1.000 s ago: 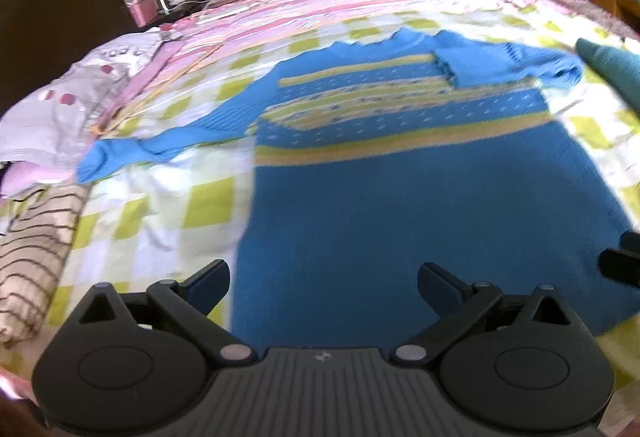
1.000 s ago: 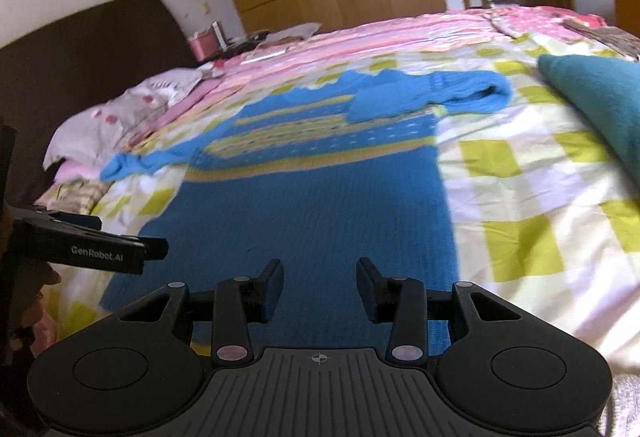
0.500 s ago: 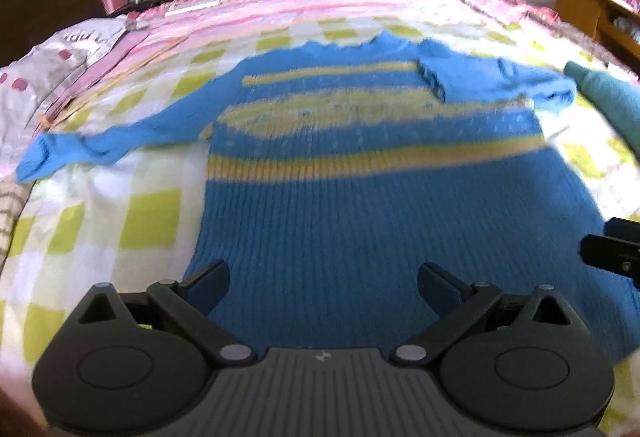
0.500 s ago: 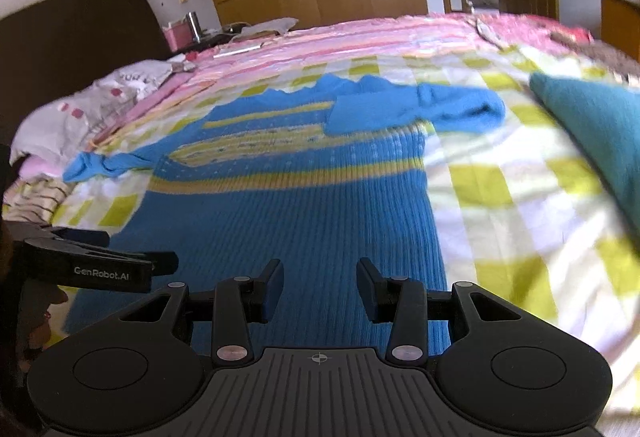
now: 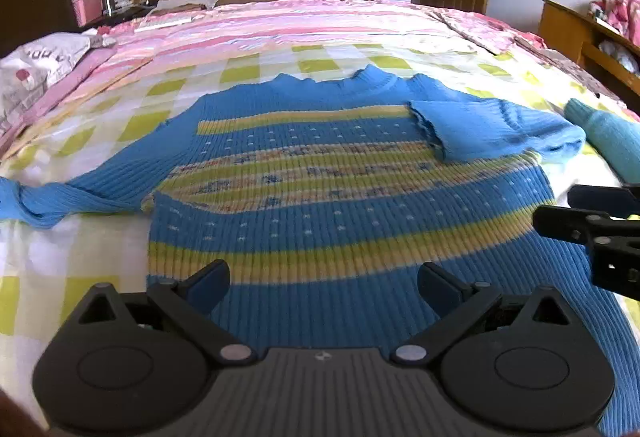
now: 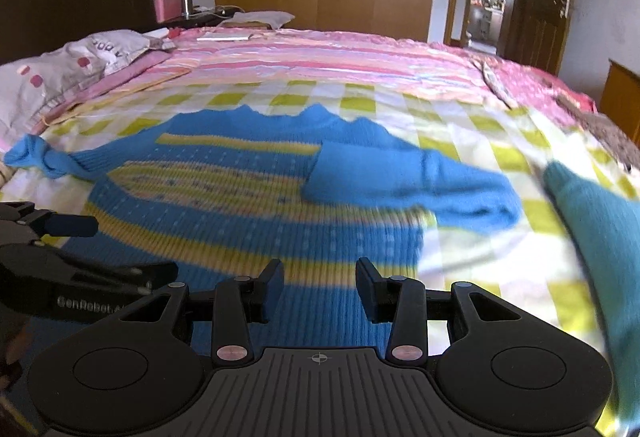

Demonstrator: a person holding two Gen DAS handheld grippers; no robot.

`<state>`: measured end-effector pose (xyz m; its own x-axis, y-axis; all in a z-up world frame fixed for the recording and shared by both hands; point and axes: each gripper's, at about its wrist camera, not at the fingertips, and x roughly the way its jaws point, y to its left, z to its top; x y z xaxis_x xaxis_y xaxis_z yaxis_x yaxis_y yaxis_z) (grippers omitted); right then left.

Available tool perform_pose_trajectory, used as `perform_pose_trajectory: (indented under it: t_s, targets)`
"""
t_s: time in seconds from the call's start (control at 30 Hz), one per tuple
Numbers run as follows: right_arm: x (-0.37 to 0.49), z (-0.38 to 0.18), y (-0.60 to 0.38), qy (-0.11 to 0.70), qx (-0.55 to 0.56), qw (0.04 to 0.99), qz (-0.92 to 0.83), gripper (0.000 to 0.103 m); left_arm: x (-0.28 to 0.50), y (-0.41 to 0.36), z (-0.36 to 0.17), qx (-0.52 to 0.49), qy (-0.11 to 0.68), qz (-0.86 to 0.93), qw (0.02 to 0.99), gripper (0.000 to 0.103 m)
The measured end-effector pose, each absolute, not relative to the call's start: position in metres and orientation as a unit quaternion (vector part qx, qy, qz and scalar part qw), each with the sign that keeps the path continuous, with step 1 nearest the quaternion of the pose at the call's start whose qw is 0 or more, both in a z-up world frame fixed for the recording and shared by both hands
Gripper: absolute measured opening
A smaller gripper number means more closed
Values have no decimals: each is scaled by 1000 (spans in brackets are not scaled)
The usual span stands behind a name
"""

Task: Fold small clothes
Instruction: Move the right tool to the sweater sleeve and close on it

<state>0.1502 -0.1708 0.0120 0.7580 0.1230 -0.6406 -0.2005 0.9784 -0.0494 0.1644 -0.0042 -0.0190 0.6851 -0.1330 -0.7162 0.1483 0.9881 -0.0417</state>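
Both claws have advanced over the blue ribbed knit sweater with yellow stripes (image 5: 340, 205), flat on the checked bed (image 5: 132, 125): left claw (image 5: 323, 283) apart, empty; right claw (image 6: 319, 287) narrowing slightly, empty. Risk: snagging one layer, bunching the hem.

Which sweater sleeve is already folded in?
The right sleeve, by the teal garment: it lies across the chest. The left sleeve is stretched out on the bedspread.

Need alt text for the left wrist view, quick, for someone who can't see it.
A blue striped sweater lies flat on a checked bedspread, one sleeve folded across its chest, the other stretched out. The open, empty left gripper hovers over its hem.
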Motion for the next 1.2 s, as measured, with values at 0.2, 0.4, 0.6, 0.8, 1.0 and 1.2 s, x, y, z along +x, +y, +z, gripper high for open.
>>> perform_pose_trajectory:
  t_s: [0.2, 0.4, 0.6, 0.8, 1.0, 1.2]
  targets:
    - [177, 6, -154, 326, -102, 935, 95, 38, 181, 1, -24, 1, 392, -73, 917, 103]
    - [199, -5, -150, 322, -135, 933, 93, 38, 197, 1, -28, -6, 390, -75, 918, 103]
    - [211, -14, -146, 301, -184, 932, 87, 38, 198, 3, -34, -7, 382, -81, 921, 103]
    - [224, -24, -141, 291, -225, 925, 96, 38, 201, 6, -34, -18, 377, -89, 922, 103]
    - [243, -29, -142, 302, -213, 925, 84, 34, 202, 8, -35, -22, 374, -93, 922, 103]
    - [249, -34, -137, 299, -229, 922, 89, 34, 202, 8, -36, -21, 371, -96, 923, 103]
